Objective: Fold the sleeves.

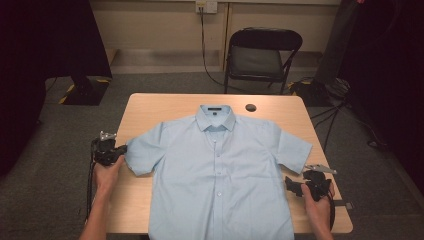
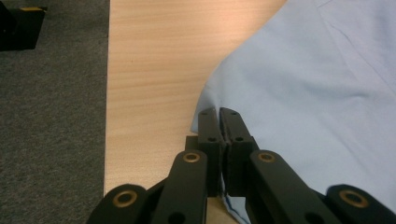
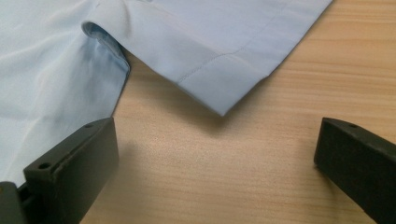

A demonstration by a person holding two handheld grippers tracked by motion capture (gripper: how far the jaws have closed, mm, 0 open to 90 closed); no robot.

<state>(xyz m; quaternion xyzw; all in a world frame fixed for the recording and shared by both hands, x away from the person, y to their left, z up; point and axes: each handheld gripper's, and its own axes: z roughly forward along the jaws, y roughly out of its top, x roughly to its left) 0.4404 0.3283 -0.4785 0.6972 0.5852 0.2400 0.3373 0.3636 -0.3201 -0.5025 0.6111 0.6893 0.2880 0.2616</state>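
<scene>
**Left jaws pinch the sleeve; right jaws spread**

While the light-blue shirt (image 1: 216,170) lies flat on the table (image 1: 165,105), the left gripper (image 2: 219,122) is clenched on its sleeve edge. The right gripper (image 3: 215,149) gapes wide, gripping nothing, beside the other sleeve. Shirt's hem is cut off below.

Wooden table (image 1: 150,107) bears a flat light-blue shirt (image 1: 220,175).

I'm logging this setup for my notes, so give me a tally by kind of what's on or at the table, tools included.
Light blue shirt: 1
Handheld tools: 2, the left tool shut on the shirt's sleeve edge, the right tool open beside the other sleeve
Small dark round thing on the table: 1
Folding chair behind the table: 1
Table: 1
Total: 6
</scene>
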